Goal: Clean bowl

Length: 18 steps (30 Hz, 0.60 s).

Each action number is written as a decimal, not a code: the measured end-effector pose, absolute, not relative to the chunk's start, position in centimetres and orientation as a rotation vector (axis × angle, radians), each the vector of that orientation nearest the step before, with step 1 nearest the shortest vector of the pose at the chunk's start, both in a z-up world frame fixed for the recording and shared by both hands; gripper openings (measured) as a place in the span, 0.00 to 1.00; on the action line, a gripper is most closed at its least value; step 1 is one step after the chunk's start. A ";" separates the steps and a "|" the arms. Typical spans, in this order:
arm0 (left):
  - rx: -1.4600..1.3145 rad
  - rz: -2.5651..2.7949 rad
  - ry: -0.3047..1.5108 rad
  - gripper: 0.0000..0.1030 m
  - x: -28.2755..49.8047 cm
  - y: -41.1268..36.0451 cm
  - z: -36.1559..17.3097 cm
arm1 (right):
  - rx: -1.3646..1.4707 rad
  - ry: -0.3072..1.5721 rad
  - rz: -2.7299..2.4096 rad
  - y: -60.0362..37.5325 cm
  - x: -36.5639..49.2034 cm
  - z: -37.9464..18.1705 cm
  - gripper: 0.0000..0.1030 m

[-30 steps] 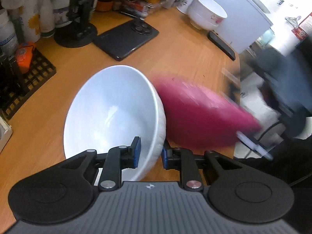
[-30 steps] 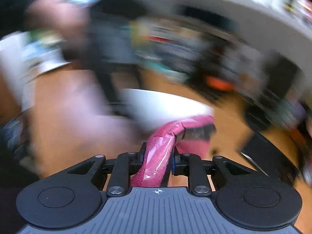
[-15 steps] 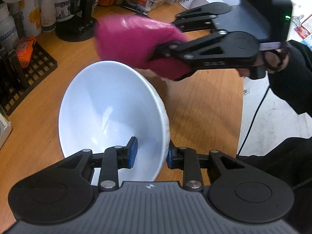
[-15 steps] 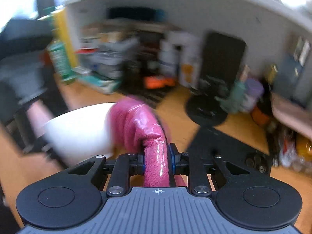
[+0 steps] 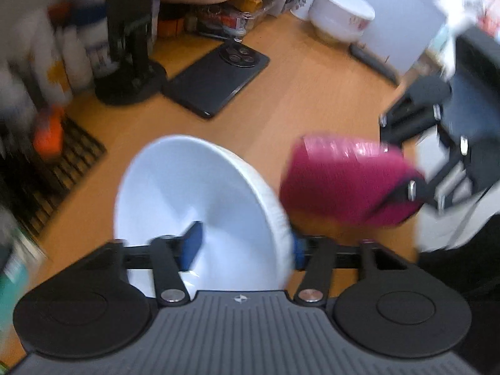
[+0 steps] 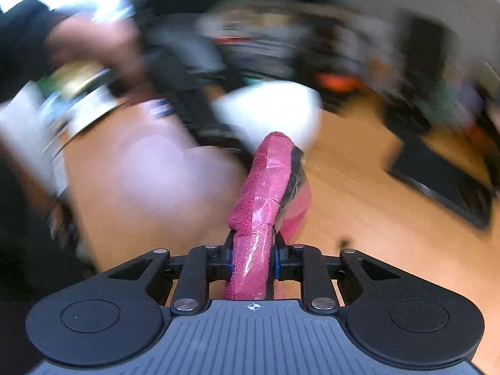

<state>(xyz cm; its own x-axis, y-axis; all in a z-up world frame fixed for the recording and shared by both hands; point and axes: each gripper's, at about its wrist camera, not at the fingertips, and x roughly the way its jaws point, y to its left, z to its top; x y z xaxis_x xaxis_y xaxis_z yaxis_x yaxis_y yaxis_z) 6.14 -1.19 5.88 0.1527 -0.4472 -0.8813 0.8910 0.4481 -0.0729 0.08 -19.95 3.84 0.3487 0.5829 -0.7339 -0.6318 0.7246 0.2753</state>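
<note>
My left gripper [image 5: 245, 245] is shut on the rim of a white bowl [image 5: 200, 206] and holds it tilted above the wooden table [image 5: 300, 93]. My right gripper [image 6: 252, 261] is shut on a folded pink cloth [image 6: 265, 193]. In the left wrist view the cloth [image 5: 347, 184] hangs just right of the bowl's outer wall, with the right gripper [image 5: 437, 162] behind it. In the right wrist view the bowl [image 6: 275, 109] is a blurred white shape beyond the cloth.
A black phone [image 5: 218, 78] lies on the table behind the bowl. A black stand [image 5: 131, 72], bottles [image 5: 68, 50] and a black rack [image 5: 53, 168] crowd the left. A second white bowl [image 5: 340, 18] and a cup stand at the back right.
The right gripper has swung the pink cloth from above the bowl's far rim down to the bowl's right side. The left gripper still holds the bowl, slightly shifted.
</note>
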 end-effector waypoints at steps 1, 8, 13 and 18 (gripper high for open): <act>0.604 -1.018 0.973 0.73 5.3 -1.2 5.4 | -0.046 0.924 0.774 -20.2 0.3 3.8 0.21; 0.901 -1.014 0.696 1.00 0.5 1.1 2.8 | 0.031 0.867 0.635 -20.4 3.6 2.5 0.19; 0.877 -1.066 0.831 0.26 1.7 0.2 4.1 | 0.030 0.859 0.625 -19.5 5.7 2.1 0.18; 0.477 -1.055 1.032 0.22 6.6 1.9 6.7 | -0.336 0.764 0.871 -14.3 3.4 4.6 0.19</act>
<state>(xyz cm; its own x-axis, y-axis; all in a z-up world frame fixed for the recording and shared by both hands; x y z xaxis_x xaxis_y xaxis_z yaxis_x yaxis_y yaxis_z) 6.57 1.85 6.68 0.1128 -0.4797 -0.8701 0.8807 0.4537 -0.1360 3.39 -14.34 4.56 0.4063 0.5611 -0.7212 -0.7881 0.6146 0.0342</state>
